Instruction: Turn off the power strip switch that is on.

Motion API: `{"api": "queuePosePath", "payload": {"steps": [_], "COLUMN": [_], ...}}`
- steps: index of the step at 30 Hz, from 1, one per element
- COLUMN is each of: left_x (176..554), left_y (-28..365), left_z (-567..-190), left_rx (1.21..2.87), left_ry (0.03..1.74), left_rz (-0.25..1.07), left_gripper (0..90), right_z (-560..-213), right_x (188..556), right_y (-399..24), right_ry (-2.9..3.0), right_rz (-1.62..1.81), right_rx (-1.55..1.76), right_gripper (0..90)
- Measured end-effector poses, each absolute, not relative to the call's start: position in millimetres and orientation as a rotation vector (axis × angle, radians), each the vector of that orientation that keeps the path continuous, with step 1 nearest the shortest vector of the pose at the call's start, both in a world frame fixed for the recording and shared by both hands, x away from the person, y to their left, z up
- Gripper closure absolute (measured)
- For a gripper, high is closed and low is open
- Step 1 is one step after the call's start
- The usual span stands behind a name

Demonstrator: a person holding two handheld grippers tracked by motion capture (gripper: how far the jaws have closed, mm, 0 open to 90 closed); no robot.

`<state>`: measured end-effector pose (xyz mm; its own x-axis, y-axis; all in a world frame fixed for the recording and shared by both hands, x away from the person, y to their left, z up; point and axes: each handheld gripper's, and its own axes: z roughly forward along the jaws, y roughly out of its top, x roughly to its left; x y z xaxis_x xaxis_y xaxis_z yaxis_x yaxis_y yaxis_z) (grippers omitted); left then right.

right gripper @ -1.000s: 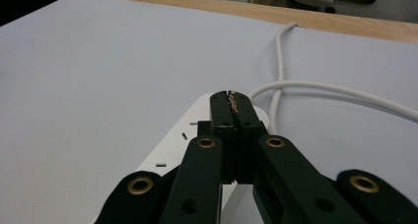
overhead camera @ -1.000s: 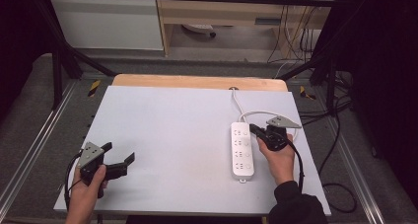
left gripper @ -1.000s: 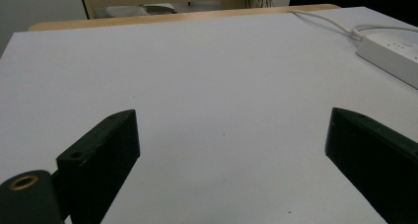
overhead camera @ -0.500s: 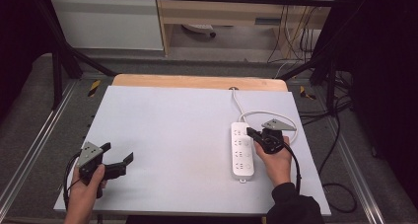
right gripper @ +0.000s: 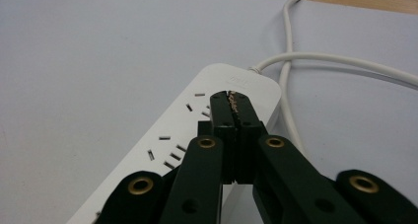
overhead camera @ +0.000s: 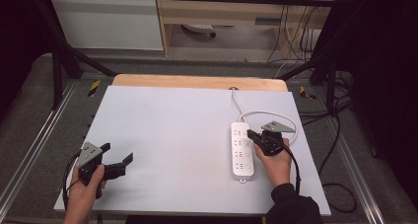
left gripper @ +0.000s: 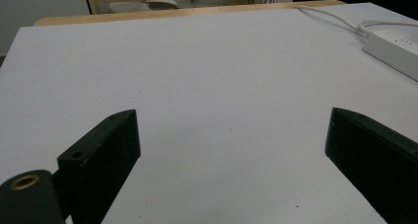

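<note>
white plastic power strip [overhead camera: 243, 149] with rows of sockets lies on the right of the pale grey table [overhead camera: 172, 130]. right gripper [overhead camera: 252, 134] hangs over its far end, jaws pressed together on nothing. its white cord [overhead camera: 268, 114] loops behind. left gripper [overhead camera: 127, 158], near the left front corner, gapes wide, empty.

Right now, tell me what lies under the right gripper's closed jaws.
The white power strip lies under the right gripper, its socket slots visible alongside. Whatever sits directly beneath the shut jaws is covered.
</note>
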<state>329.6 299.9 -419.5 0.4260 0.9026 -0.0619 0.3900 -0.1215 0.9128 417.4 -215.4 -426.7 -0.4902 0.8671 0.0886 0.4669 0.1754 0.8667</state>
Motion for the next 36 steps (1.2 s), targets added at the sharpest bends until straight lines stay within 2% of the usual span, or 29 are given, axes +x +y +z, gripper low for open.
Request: {"api": "queuePosePath", "payload": {"steps": [36], "left_x": [329.0], "left_y": [299.7], "left_z": [-420.3], "left_rx": [1.733], "left_ry": [1.122], "left_rz": [0.66], "left_gripper": [6.7], "right_z": [-435.0], "right_x": [407.3], "right_y": [-209.4], "right_ry": [2.115], "right_rz": [1.178], "right_rx": [1.278], "right_gripper": [90.0]}}
